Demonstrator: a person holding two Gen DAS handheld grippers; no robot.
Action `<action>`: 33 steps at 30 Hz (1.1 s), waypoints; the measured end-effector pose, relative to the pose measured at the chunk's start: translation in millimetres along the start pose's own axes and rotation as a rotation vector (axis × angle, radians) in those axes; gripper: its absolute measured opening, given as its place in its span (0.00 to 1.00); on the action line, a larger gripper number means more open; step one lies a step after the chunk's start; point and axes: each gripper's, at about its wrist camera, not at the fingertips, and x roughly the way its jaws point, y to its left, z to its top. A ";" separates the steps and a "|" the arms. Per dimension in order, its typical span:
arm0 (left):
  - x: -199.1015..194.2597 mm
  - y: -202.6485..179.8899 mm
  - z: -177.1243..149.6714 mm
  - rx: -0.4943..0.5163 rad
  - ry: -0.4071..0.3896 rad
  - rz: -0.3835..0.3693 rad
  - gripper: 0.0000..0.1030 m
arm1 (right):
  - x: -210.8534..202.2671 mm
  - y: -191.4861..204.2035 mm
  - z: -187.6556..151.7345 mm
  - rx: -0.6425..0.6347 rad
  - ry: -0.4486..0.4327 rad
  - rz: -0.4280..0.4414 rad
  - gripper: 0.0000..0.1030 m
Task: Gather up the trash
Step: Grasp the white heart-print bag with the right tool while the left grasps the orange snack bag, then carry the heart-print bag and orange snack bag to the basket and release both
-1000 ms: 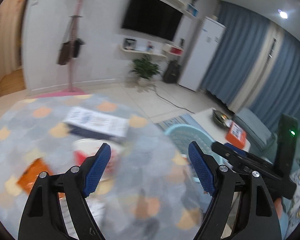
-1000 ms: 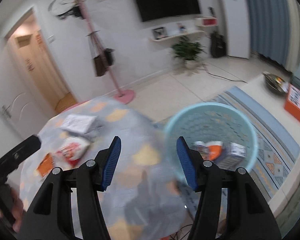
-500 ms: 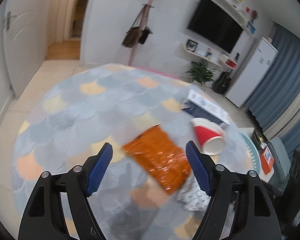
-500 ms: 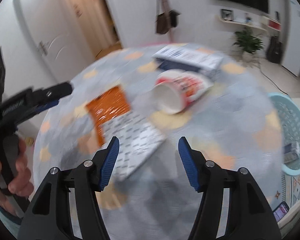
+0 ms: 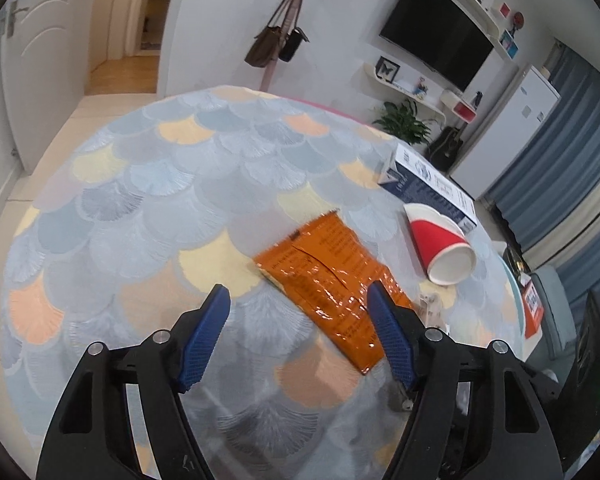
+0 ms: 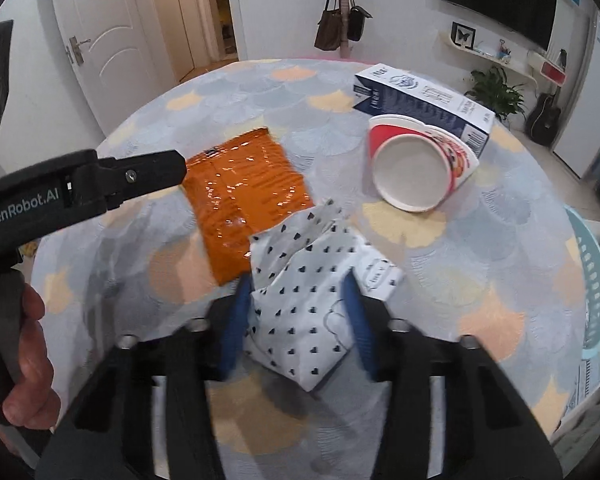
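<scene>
An orange foil wrapper (image 5: 332, 280) lies flat on the round table (image 5: 148, 184); it also shows in the right wrist view (image 6: 244, 192). My left gripper (image 5: 300, 312) is open just above the wrapper's near end. A white bag with black hearts (image 6: 312, 292) lies beside the wrapper. My right gripper (image 6: 296, 308) is open with its jaws on either side of that bag. A red and white paper cup (image 6: 416, 168) lies on its side, and a blue and white carton (image 6: 424, 100) lies behind it.
A light blue laundry basket (image 6: 592, 280) stands off the table's right edge. The left gripper's body (image 6: 80, 188) reaches in from the left in the right wrist view. A coat stand (image 5: 284, 28), a TV (image 5: 436, 32) and a white fridge (image 5: 508, 132) stand beyond.
Both grippers swung from the basket side back over the table. The left now hovers over the orange wrapper and the right has closed in around the heart-patterned bag.
</scene>
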 end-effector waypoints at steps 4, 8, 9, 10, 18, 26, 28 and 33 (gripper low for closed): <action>10.9 -11.4 -3.0 0.026 0.026 0.001 0.70 | -5.1 -19.0 -2.6 0.037 -0.010 0.047 0.14; 23.7 -27.3 -5.8 0.066 0.054 0.025 0.77 | -13.2 -38.2 -6.9 0.066 -0.042 0.063 0.08; 28.7 -33.5 -6.3 0.085 0.062 0.043 0.78 | -14.1 -42.3 -6.4 0.075 -0.046 0.067 0.08; 32.6 -38.5 -6.5 0.102 0.067 0.056 0.78 | -15.8 -47.3 -6.6 0.084 -0.052 0.068 0.08; 55.4 -67.2 -6.2 0.239 0.070 0.138 0.83 | -26.8 -83.8 -12.3 0.136 -0.068 0.076 0.08; 58.9 -80.7 -10.1 0.303 0.045 0.203 0.74 | -22.8 -90.4 -18.0 0.146 -0.072 0.095 0.08; 56.7 -81.7 -10.3 0.304 0.037 0.205 0.69 | -22.7 -90.2 -18.6 0.144 -0.075 0.095 0.08; 51.0 -83.1 -14.1 0.306 0.019 0.197 0.52 | -20.4 -90.8 -17.2 0.150 -0.077 0.109 0.08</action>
